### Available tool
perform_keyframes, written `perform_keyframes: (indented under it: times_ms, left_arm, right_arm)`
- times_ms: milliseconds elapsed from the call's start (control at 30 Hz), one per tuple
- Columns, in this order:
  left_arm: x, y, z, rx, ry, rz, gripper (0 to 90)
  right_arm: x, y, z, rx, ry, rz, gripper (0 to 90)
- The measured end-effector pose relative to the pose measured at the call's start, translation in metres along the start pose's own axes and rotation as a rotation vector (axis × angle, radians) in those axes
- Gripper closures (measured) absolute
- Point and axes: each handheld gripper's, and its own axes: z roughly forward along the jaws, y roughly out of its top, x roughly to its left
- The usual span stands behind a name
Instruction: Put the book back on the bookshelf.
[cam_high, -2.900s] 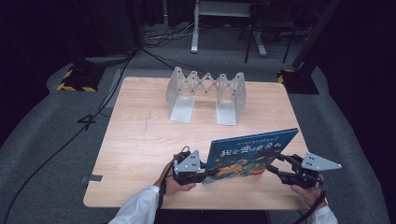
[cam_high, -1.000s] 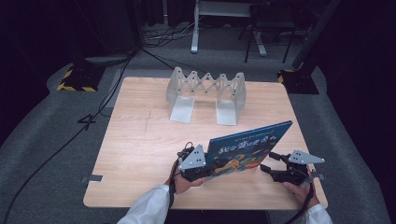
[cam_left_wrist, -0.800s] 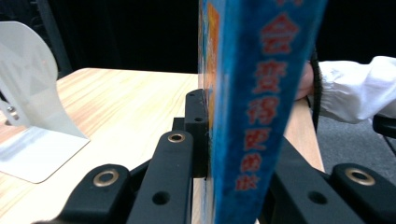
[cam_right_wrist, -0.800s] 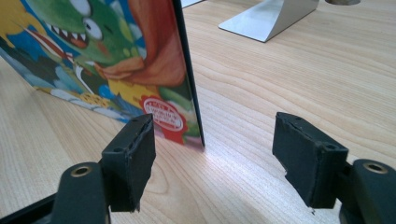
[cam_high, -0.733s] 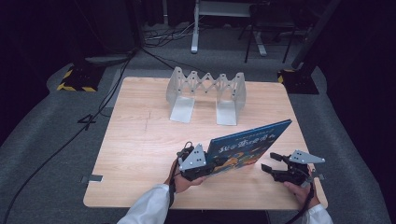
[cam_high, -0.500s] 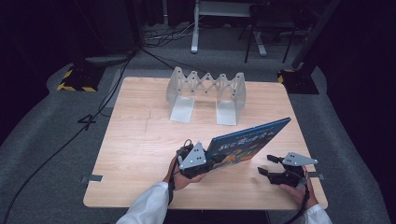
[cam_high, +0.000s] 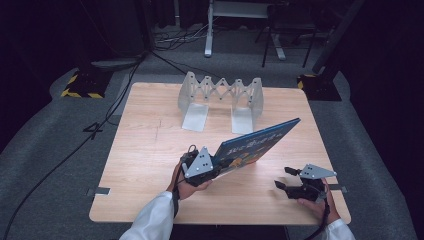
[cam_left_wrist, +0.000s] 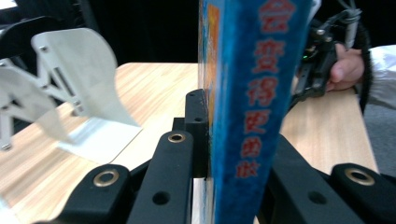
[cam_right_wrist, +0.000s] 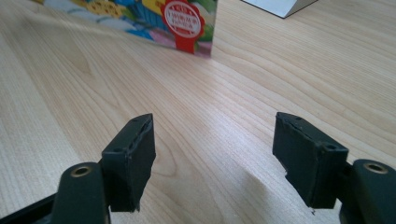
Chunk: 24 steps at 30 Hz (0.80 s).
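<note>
A blue picture book (cam_high: 260, 142) with yellow lettering is held off the wooden table (cam_high: 150, 130), tilted so its far right end points up. My left gripper (cam_high: 212, 167) is shut on its lower left end. In the left gripper view the black jaws (cam_left_wrist: 238, 126) clamp the book's spine (cam_left_wrist: 254, 93) from both sides. My right gripper (cam_high: 282, 177) stands open near the table's front right, apart from the book. In the right gripper view its gripper (cam_right_wrist: 215, 149) hovers low over bare wood, with the book's corner (cam_right_wrist: 187, 18) farther ahead.
A grey folding book stand (cam_high: 220, 97) with two flat feet stands at the back middle of the table; it also appears as the stand (cam_left_wrist: 70, 84) at the left. The other hand and gripper (cam_left_wrist: 322, 60) lie beyond the book. Dark floor and cables surround the table.
The right gripper has drawn away from the book's right edge toward the table's front. The left gripper has tipped the book, raising its far end.
</note>
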Motion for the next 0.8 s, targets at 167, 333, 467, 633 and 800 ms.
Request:
perform_keyframes:
  times_ms: [167,333,467,633,800]
  left_arm:
    - [0.007,-0.003,-0.014,0.022,0.044,0.006,83.1]
    - [0.019,-0.010,-0.035,0.046,0.115,-0.006,83.0]
    - [0.026,-0.019,-0.055,0.060,0.167,-0.026,83.1]
    - [0.032,-0.026,-0.074,0.065,0.242,-0.045,83.1]
    - [0.043,-0.025,-0.081,0.075,0.296,-0.057,83.1]
  right_arm:
    - [0.001,0.000,0.001,0.008,-0.004,-0.006,30.3]
    - [0.001,0.000,0.001,0.011,-0.008,-0.007,30.4]
    - [0.002,0.000,0.002,0.019,-0.010,-0.011,30.3]
    - [0.002,0.000,0.002,0.024,-0.011,-0.013,30.4]
    - [0.002,0.001,0.003,0.031,-0.009,-0.015,30.5]
